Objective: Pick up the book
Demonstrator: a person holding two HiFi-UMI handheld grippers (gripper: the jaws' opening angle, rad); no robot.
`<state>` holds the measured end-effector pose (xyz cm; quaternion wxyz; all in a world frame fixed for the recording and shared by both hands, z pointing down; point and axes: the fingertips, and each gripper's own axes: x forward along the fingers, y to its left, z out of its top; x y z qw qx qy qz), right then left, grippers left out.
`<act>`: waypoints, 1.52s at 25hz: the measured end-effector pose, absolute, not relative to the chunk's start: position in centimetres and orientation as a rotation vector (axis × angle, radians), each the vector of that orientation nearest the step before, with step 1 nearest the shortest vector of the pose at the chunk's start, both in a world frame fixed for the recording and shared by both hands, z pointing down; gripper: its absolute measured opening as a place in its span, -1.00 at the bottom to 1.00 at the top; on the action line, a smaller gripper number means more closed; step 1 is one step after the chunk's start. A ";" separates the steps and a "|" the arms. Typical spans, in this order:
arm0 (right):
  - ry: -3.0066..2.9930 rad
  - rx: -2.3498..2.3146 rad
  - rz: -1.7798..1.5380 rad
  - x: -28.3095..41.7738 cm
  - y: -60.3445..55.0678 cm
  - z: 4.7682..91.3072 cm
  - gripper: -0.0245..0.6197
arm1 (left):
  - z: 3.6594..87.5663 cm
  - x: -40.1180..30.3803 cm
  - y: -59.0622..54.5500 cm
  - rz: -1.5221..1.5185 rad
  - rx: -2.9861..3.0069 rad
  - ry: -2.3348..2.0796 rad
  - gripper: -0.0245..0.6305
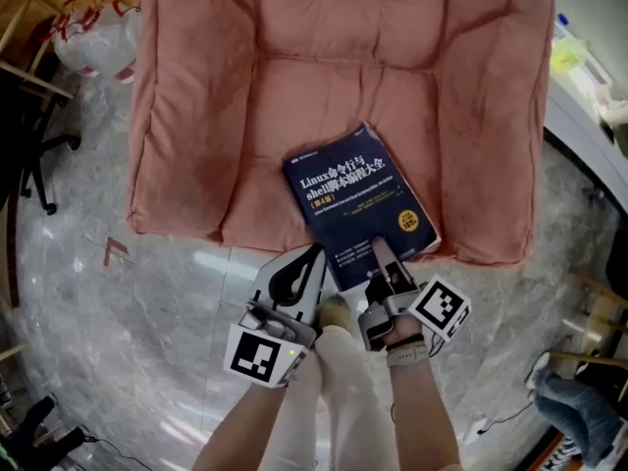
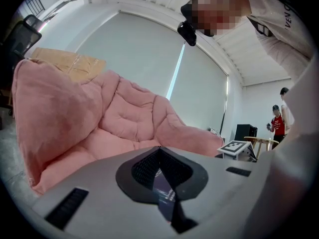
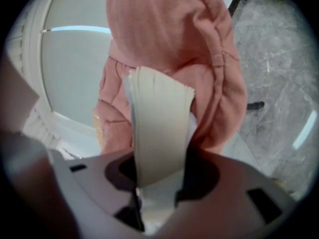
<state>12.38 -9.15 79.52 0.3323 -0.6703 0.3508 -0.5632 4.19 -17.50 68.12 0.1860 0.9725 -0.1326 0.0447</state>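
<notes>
A dark blue book lies on the seat of a pink cushioned chair, its near end sticking out over the front edge. My right gripper is shut on that near end. In the right gripper view the cream page block fills the space between the jaws. My left gripper sits just left of the book's near corner with its jaws together. In the left gripper view only a slit behind the tips shows a strip of the blue cover.
Grey marble floor surrounds the chair. A plastic bag and dark chair legs are at the left, a white table edge at the right. A person in red stands far off. My legs are right below the grippers.
</notes>
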 end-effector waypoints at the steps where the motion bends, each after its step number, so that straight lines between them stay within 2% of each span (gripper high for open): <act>1: 0.916 -1.755 -1.481 12.3 -9.1 79.3 -0.38 | 67.7 4.4 -17.7 0.118 2.741 -0.373 -0.88; 15: 0.856 -1.721 -1.511 11.7 -9.0 77.4 -0.38 | 65.2 4.8 -19.3 0.102 2.760 -0.358 -0.88; 38: 0.930 -1.622 -1.547 9.2 -10.6 79.9 -0.38 | 67.4 3.2 -18.2 0.107 2.756 -0.364 -0.88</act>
